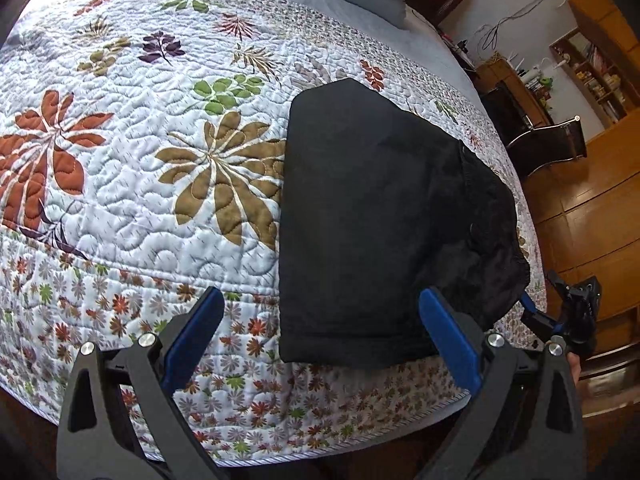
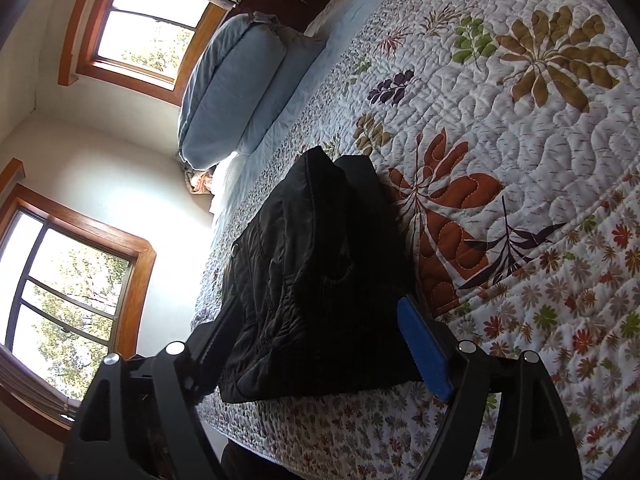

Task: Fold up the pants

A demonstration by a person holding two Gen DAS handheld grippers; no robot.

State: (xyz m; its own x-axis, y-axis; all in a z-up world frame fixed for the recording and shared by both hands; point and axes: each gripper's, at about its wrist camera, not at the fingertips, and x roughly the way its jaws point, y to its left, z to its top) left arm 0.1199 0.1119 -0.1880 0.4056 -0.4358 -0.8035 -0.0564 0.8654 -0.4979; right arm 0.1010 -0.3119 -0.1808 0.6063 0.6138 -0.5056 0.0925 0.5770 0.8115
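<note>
Now the folded black pants [image 1: 372, 216] lie on the quilt [image 1: 160, 184] before both grippers' spread, empty fingers [image 1: 448, 336].

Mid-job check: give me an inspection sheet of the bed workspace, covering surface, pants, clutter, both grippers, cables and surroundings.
Surface: white quilted bedspread with leaf print, flat.
Job's things: black fabric pants, folded into a compact stack near the bed's edge.
Clutter: blue-grey pillows at the headboard end.
Grippers: left gripper open, empty, fingers astride the stack's near edge; right gripper open, straddling the stack.
Cables: loose wires on the wall.
Surroundings: wooden shelves; wood-framed windows.
</note>
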